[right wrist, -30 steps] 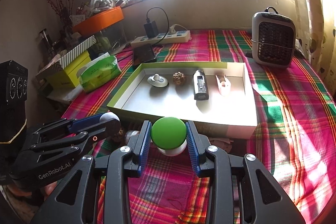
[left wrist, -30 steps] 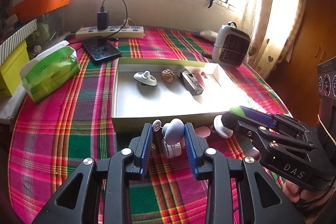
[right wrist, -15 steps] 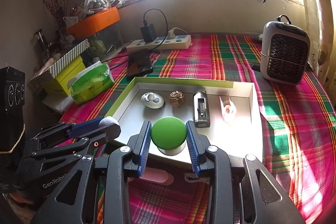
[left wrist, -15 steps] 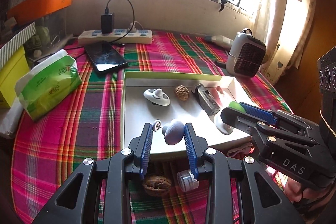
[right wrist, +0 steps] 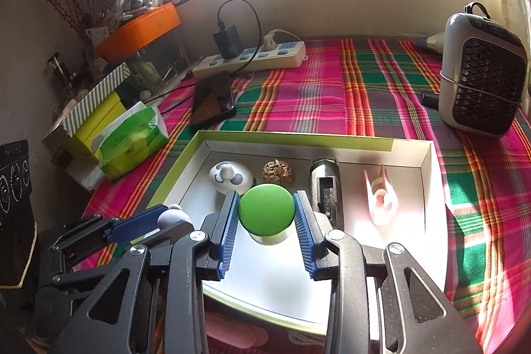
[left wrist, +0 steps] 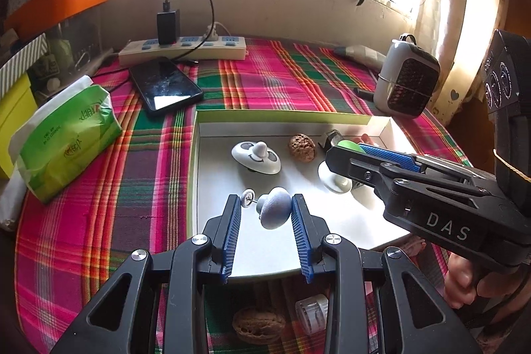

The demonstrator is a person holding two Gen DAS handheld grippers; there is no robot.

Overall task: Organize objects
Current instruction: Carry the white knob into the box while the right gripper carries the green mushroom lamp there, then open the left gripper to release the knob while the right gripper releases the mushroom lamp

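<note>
My left gripper (left wrist: 265, 204) is shut on a pale blue-grey mushroom-shaped toy (left wrist: 276, 212) with a small white wheel (left wrist: 247, 198) on a pin at its side. It hangs over the near part of the white tray with a green rim (left wrist: 282, 116). My right gripper (right wrist: 266, 198) is shut on a green-capped mushroom toy (right wrist: 266, 214) with a white base, over the tray's middle. From the left wrist, the right gripper (left wrist: 346, 155) shows at the right. In the tray lie a white smiley disc (left wrist: 255, 156), a walnut (left wrist: 301, 148), a dark metal piece (right wrist: 325, 188) and a pink clip (right wrist: 381, 198).
On the plaid cloth in front of the tray lie a walnut (left wrist: 259, 325), a small white roll (left wrist: 312, 311) and a pink item (right wrist: 232, 330). A phone (left wrist: 164, 85), power strip (left wrist: 182, 50) and green tissue pack (left wrist: 66, 135) sit left and behind; a small heater (right wrist: 481, 72) stands right.
Both grippers have moved forward with their toys, from in front of the tray's near wall to over its floor. The loose walnut and roll now show below the left fingers.
</note>
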